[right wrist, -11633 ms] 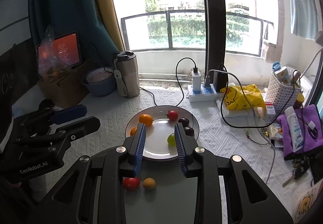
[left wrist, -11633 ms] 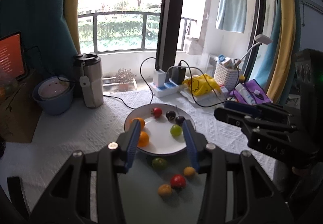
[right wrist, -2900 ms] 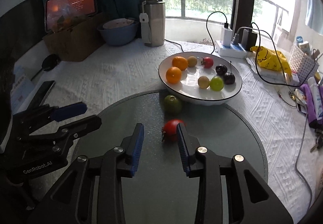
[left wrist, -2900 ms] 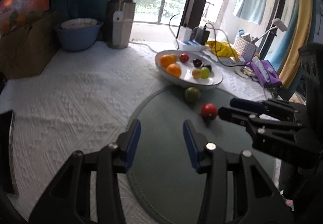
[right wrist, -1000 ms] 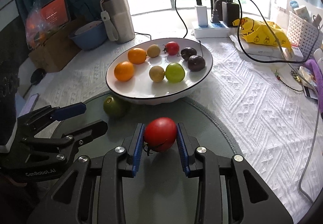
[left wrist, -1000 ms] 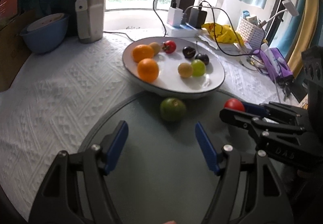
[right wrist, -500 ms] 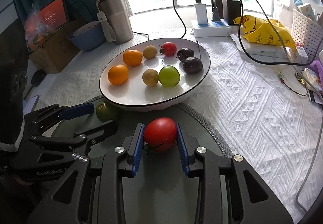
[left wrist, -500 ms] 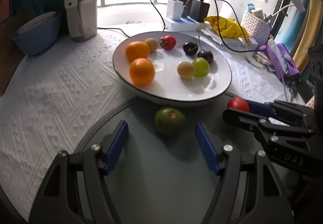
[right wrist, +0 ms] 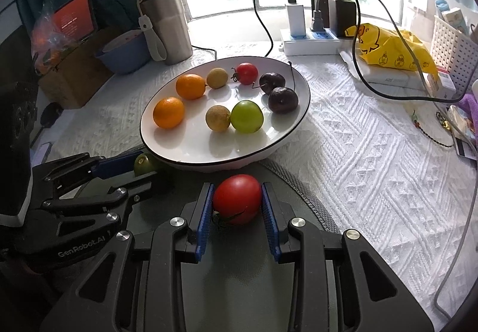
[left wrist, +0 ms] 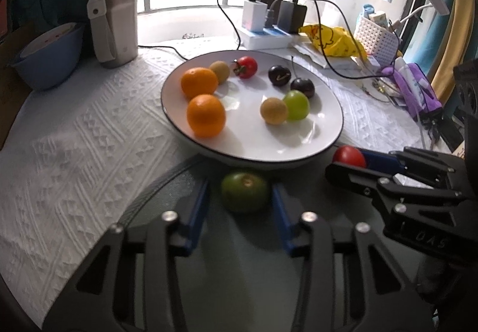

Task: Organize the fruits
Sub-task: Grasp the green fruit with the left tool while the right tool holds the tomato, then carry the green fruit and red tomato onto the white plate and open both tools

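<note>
On the dark round glass mat (left wrist: 227,272), the left gripper (left wrist: 240,200) straddles a green round fruit (left wrist: 244,191), seemingly unclenched; the right gripper (right wrist: 237,206) clamps a red tomato (right wrist: 237,203), which could bruise or slip near the white plate (right wrist: 286,134).

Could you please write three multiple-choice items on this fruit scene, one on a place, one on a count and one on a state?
1. Where is the green tomato?
A. On the white plate
B. On the dark mat, between the left gripper fingers
C. Inside the blue bowl

2. How many orange citrus fruits lie on the plate?
A. One
B. Two
C. Four

3. What is the right gripper doing?
A. Standing open with nothing in it
B. Gripping a cable
C. Shut on the red tomato

Key: 1 B, it sits on the mat just below the plate rim; 2 B, two lie on the plate's left side; 3 C, both blue pads press its sides.
</note>
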{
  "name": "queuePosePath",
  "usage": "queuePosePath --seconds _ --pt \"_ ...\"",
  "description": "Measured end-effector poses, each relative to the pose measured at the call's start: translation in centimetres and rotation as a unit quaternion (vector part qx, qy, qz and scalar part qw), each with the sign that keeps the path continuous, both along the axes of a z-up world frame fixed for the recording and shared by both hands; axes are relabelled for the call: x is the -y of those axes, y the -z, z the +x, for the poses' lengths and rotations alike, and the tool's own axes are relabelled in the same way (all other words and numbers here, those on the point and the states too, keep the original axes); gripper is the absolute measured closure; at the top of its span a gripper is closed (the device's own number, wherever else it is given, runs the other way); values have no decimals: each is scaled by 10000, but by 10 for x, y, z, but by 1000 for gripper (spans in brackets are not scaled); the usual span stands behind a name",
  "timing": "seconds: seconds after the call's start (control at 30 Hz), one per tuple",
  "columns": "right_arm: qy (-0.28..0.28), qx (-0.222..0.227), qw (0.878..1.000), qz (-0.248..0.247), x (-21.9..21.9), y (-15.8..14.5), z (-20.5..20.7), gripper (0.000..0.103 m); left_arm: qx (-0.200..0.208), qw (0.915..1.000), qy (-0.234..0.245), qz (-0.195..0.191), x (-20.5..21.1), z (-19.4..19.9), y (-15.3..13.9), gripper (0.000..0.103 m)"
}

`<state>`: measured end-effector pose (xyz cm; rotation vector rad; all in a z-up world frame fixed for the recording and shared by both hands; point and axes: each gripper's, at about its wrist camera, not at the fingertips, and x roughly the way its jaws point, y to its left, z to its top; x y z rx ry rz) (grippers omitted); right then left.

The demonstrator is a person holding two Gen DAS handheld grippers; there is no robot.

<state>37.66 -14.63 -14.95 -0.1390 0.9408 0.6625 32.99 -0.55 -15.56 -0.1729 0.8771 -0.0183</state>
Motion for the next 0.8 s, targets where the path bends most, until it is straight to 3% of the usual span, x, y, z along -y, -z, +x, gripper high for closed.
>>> queuePosePath --seconds 0.07,0.8 --pt "6 23 10000 -28 -1 -1 0 69 8 10000 25 -45 0 0 0 69" --pt "1 288 9996 21 -8 -18 -12 69 280 9994 170 -105 -6 -18 -10 71"
